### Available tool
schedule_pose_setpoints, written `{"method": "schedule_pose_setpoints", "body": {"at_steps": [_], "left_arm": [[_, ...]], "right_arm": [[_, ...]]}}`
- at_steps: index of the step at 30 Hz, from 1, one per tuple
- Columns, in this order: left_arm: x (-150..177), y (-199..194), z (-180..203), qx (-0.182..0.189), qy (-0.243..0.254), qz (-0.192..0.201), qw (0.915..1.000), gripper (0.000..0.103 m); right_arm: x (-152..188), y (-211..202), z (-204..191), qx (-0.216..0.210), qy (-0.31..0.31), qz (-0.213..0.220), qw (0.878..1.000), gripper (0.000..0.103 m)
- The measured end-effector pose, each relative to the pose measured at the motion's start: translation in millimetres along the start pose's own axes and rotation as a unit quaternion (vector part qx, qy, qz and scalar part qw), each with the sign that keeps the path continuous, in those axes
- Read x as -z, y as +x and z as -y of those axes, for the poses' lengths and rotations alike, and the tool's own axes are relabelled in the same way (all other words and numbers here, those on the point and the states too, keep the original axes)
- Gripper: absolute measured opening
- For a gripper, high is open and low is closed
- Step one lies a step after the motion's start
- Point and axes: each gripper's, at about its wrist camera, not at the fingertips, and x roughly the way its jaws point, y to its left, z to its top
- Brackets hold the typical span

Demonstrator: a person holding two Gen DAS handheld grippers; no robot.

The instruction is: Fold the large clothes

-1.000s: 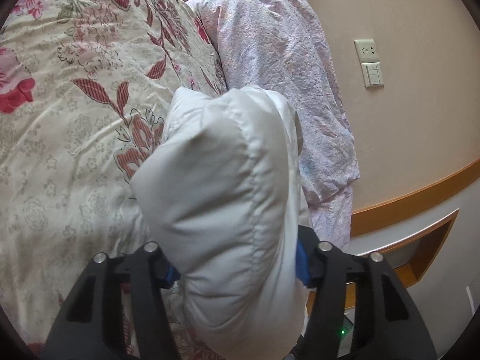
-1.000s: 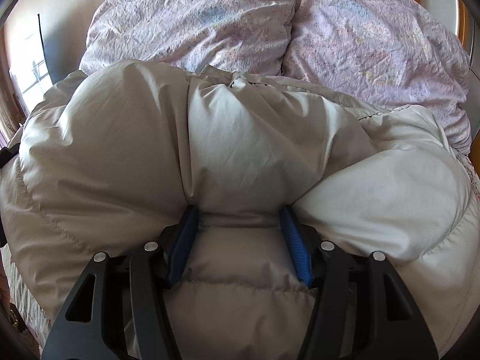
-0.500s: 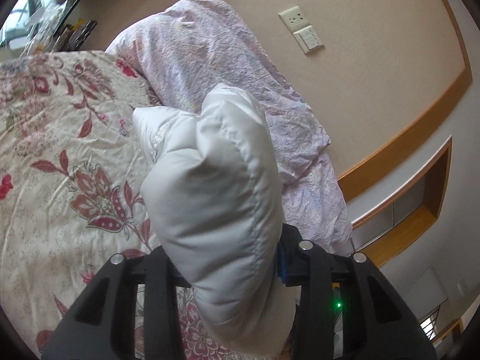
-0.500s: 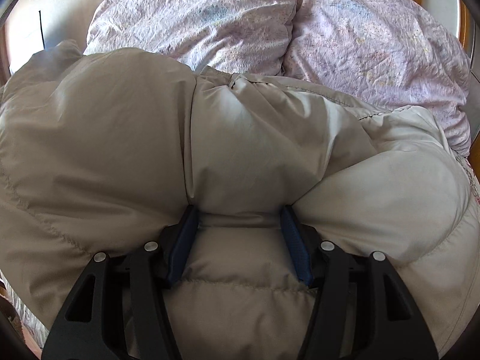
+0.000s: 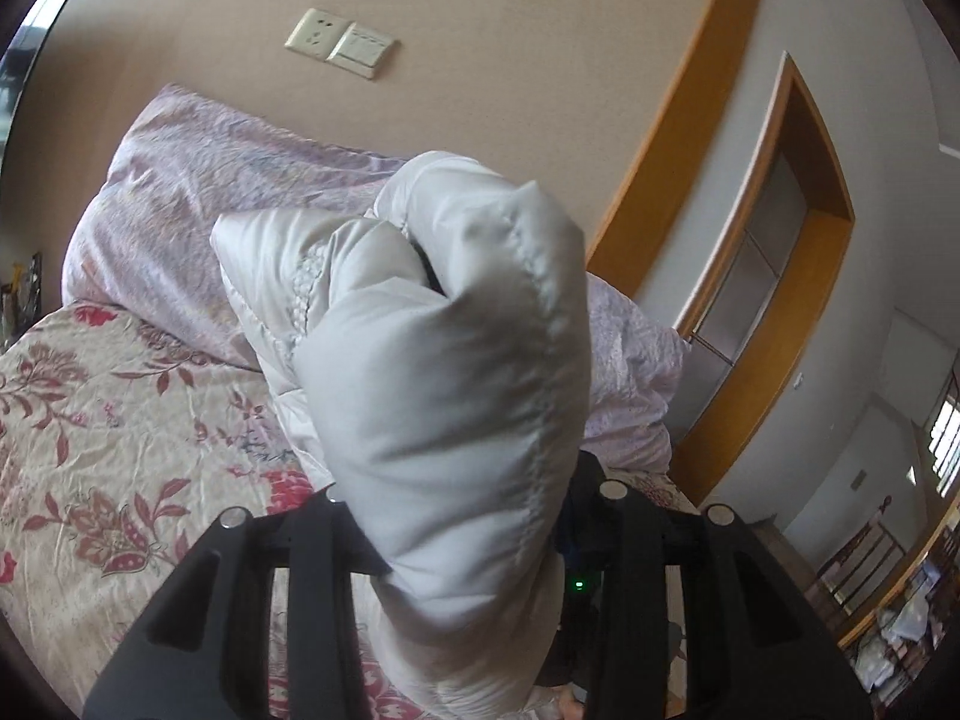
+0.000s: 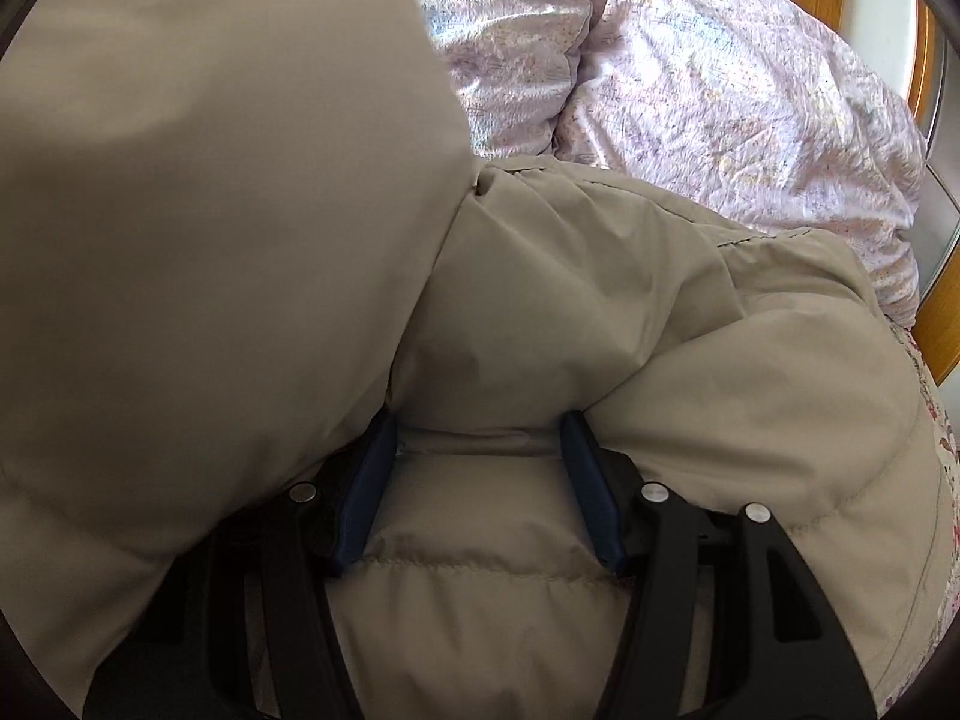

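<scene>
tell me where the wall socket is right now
The wall socket shows only in the left wrist view, upper left on the beige wall, touching the light switch on its right and above the lilac pillow.

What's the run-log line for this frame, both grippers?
step: folding puffer jacket | left gripper: shut on jacket, raised above floral bedspread | right gripper: shut on jacket | pillows behind
</scene>
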Motion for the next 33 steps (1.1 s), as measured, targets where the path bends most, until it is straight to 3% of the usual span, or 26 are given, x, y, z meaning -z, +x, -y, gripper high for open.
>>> {"method": "schedule_pose_setpoints", "body": {"at_steps": [9,17,33], "left_arm": [[1,19,54,-0.005,0.050,-0.004,0.9988,0.044],[12,34,94,-0.009,0.093,-0.021,0.9954,0.048],[49,76,151,0.012,0.142,-0.079,0.9866,0.058]], "right_arm": [[-1,-15,30,-0.051,0.015,-0.001,0.999,0.060],[13,-67,101,-0.074,0.082,0.055,0.992,0.066],[41,-83,199,-0.020,0.164,0.056,0.985,0.067]]}}
